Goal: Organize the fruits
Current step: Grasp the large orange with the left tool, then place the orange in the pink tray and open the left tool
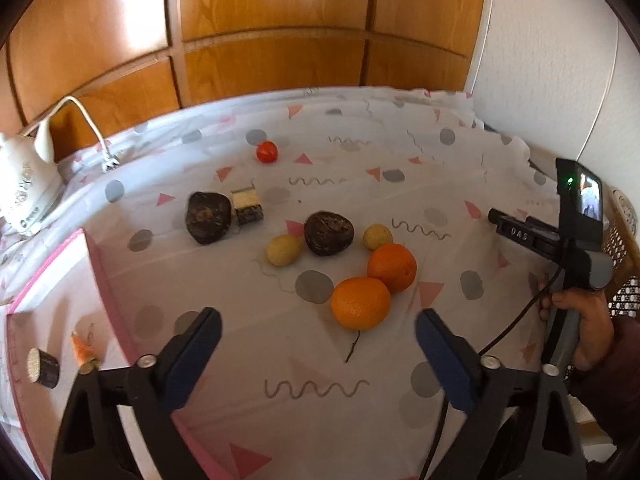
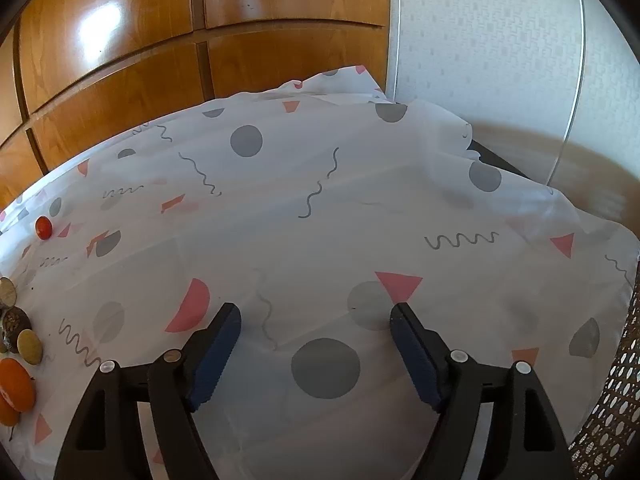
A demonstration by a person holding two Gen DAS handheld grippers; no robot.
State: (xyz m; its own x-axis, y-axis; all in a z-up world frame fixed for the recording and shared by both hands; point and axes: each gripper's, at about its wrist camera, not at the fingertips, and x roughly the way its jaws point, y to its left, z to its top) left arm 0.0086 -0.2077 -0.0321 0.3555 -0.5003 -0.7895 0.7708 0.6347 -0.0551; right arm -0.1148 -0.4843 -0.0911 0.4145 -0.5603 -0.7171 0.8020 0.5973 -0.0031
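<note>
Left gripper (image 1: 318, 336) spread, empty, just short of near orange (image 1: 360, 303); right gripper (image 2: 316, 330) spread over bare cloth (image 2: 360, 208). Risk: oranges touching, nudge rolls far orange (image 1: 393, 267) away.

- Daylight is filling both views brightly, throwing white glare patches onto the glossy wooden cabinet doors (image 1: 272, 8).
- Soft shadows are falling beneath the oranges (image 1: 360, 303) on the patterned cloth (image 2: 320, 208) (low contrast, nothing harsh).
- Fisheye bending is curving the cloth's far edge, with dark vignetting creeping into the corners.
- Blur is smearing the right wrist view's right side.
</note>
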